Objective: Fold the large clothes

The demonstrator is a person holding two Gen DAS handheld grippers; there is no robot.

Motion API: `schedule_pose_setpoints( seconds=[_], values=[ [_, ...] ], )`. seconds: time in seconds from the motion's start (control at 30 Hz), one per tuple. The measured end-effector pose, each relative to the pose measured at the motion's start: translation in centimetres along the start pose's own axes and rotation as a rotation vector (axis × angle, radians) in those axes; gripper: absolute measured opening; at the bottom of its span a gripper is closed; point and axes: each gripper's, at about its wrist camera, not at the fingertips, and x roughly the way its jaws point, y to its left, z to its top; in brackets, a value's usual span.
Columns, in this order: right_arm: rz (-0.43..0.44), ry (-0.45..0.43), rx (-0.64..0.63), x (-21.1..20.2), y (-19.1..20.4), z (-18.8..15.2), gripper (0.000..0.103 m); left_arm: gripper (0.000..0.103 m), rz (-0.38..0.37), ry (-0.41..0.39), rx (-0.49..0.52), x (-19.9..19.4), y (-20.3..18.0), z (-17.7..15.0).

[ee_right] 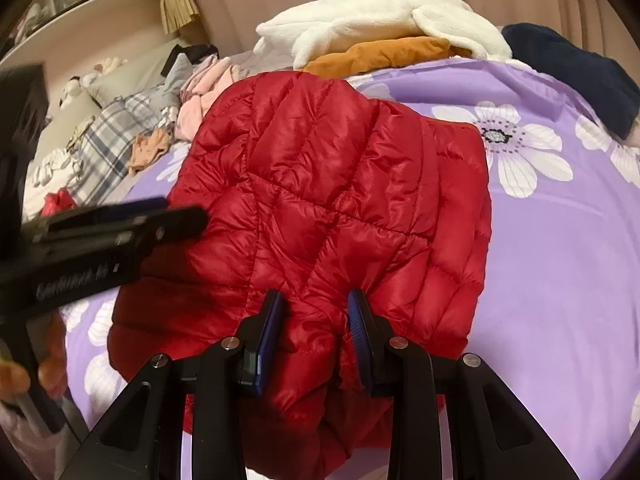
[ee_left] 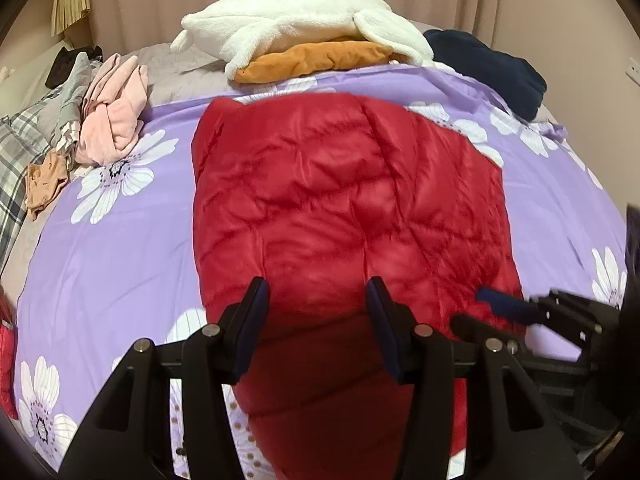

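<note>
1. One large garment is occupying me: the red quilted puffer jacket (ee_left: 340, 208), lying on the purple sheet printed with white daisies (ee_left: 120, 264). It is looking already narrowed into a rough rectangle with no sleeve showing, so I am judging the side folds done and the lengthwise fold left.
2. My right gripper (ee_right: 316, 308) is pinching a bunched ridge of the jacket's near hem, its blue pads (ee_right: 268, 332) pressing into the fabric.
3. My left gripper (ee_left: 318, 300) is hovering over the jacket's near end, jaws partly apart; nothing appears gripped between them.
4. Beyond the jacket's far edge, the white fleece garment (ee_left: 304, 20) is sitting on a folded orange padded one (ee_left: 316, 60), just short of touching the jacket.
5. Left of the jacket, a crumpled pink garment (ee_left: 112, 116) is lying near its far corner.
6. Right of the jacket, bare sheet is offering the widest room; a dark navy bundle (ee_left: 492, 68) is sitting well away.
</note>
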Motion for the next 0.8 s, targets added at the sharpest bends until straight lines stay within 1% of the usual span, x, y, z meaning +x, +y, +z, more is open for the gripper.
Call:
schedule_pose_setpoints(
  seconds=[0.13,0.2,0.37,0.57,0.8],
  values=[
    [-0.001,0.004,0.000,0.0,0.1,0.0,0.032,0.052,0.014,0.018,0.017,0.8,-0.1,-0.7],
    [-0.004,0.007,-0.001,0.1,0.1,0.0,0.032,0.052,0.008,0.021,0.004,0.8,0.0,-0.8],
    [0.000,0.011,0.002,0.1,0.1,0.2,0.032,0.051,-0.013,0.020,-0.029,-0.3,0.4,-1.4],
    [-0.002,0.011,0.010,0.1,0.0,0.2,0.032,0.051,-0.036,0.042,-0.042,-1.4,0.5,-2.8],
    [-0.002,0.012,0.011,0.1,0.0,0.2,0.032,0.052,-0.042,0.054,-0.044,-1.9,0.7,-4.4]
  ],
)
